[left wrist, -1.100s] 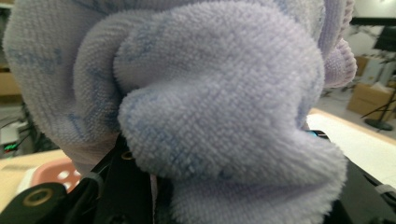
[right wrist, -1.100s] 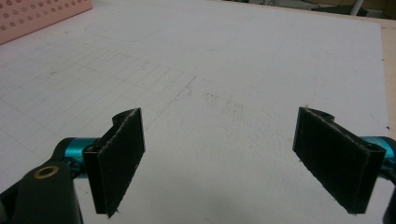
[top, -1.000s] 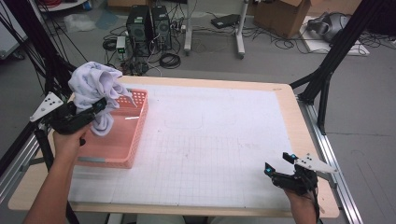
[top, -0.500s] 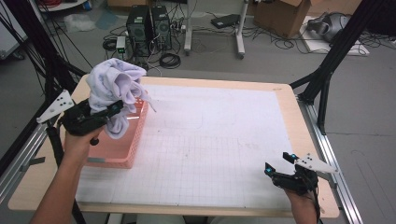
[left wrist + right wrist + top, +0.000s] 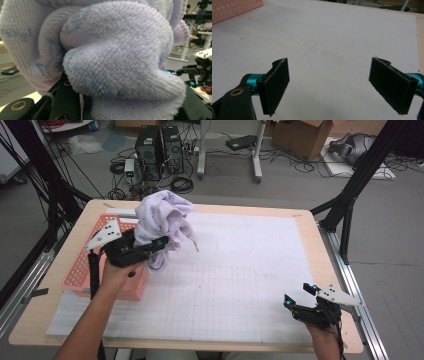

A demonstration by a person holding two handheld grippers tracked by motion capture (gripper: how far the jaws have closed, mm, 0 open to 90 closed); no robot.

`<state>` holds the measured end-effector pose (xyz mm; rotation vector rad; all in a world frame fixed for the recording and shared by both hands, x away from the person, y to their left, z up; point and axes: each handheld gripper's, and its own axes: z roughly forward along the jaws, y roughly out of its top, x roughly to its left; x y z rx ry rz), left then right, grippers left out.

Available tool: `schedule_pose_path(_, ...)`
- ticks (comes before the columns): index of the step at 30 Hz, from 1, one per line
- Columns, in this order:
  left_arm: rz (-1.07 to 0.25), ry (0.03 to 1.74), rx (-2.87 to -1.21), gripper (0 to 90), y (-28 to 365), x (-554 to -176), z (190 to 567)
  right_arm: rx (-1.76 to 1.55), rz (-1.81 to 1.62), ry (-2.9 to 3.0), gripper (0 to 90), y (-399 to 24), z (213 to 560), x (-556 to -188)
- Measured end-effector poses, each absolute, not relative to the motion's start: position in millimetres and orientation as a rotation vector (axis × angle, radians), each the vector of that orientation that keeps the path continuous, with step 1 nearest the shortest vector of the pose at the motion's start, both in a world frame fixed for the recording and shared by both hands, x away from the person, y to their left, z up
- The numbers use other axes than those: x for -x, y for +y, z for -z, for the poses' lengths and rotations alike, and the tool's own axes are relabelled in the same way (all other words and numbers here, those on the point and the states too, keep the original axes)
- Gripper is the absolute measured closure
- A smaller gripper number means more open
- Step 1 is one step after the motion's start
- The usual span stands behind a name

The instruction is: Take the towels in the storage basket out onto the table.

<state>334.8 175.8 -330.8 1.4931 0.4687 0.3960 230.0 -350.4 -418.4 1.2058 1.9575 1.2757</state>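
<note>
While bunched into soft, pale lilac terry folds, clamped in left gripper [image 5: 159,243] above the basket's [image 5: 80,275] right edge: one towel [image 5: 162,217]. Right gripper [image 5: 329,85]: jaws spread, nothing between. Count: one towel, one pink basket.

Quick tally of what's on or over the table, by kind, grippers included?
Lavender towel, bunched, held by the left gripper: 1
Pink perforated basket: 1
White gridded mat: 1
Grippers: 2, left gripper, right gripper
Total: 5
</note>
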Motion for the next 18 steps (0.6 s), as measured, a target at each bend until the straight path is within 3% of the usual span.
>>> schedule_pose_path(18,-0.282,0.464,-1.654,52.5,89.2,-350.1,374.5,-1.210,-1.283,1.971,15.3,-350.3,421.5,-233.7)
